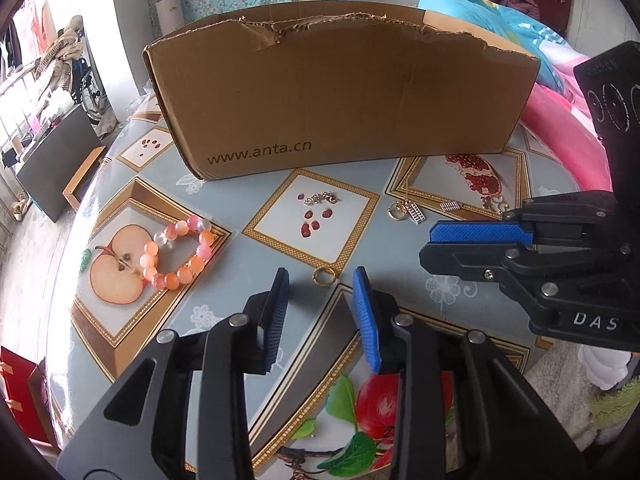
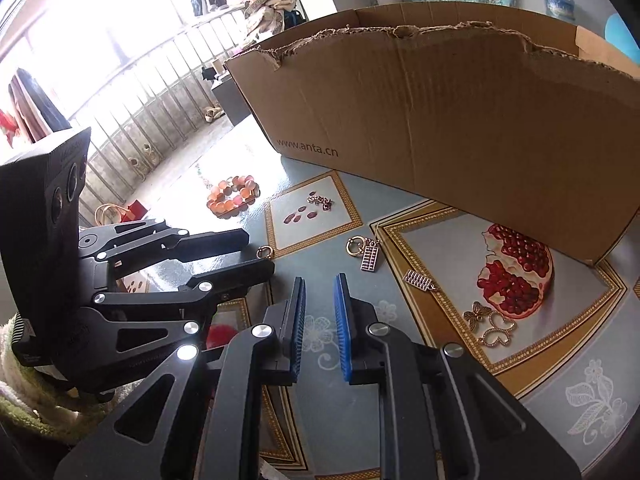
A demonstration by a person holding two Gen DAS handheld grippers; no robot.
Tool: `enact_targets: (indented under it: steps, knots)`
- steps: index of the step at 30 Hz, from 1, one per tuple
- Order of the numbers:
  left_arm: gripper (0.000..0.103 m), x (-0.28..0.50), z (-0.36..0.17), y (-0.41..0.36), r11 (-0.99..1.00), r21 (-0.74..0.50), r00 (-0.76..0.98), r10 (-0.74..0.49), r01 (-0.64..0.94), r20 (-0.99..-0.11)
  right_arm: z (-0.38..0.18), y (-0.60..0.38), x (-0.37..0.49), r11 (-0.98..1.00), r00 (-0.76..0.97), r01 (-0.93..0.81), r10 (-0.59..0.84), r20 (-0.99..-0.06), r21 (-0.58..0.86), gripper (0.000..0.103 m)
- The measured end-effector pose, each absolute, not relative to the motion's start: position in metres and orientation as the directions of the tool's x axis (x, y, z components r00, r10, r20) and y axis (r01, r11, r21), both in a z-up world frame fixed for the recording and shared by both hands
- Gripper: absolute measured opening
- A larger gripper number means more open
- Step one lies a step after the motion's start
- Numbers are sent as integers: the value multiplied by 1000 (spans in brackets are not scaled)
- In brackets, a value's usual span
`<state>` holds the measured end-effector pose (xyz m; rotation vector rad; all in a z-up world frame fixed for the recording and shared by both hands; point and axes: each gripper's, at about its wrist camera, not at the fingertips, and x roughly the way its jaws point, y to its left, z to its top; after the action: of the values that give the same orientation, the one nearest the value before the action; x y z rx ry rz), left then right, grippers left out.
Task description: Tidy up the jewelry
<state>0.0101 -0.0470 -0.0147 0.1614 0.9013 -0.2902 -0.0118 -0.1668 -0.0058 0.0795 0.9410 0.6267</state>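
Left wrist: close, angled down over table (image 1: 224,196), facing box (image 1: 340,92).
Right wrist: same, from right.
Shared: box, bead bracelet (image 1: 176,252), gold ring (image 1: 325,276).

Bright daylight, strong fisheye bend

We see the window (image 2: 100,60) blown out white, its glare washing over the tabletop (image 2: 224,168) at the far left edge; the cardboard box (image 1: 340,96) bows, corners vignette black, and focus stays sharp throughout.

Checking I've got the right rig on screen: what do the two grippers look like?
Both match: matte black linkage arms with silver round rivets and two flat fingers faced with ribbed blue pads. The left gripper shows its pads clearly. The right gripper carries white "DAS" lettering and a black camera block with round lenses on top. No cables or sleeves show.
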Motion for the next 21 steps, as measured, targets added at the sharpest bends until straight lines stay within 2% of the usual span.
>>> enact_targets:
  steps: [9,21]
  knots:
    - [11,14,-16,-52,940,23,592,-195,341,-782,0,-175,-21,856,474,-427,485,-734,291,15]
    - [11,5,-11,-32,934,-33,620,-262,356,-740,27,-165,-31,893,556,-386,425,-714,231,15]
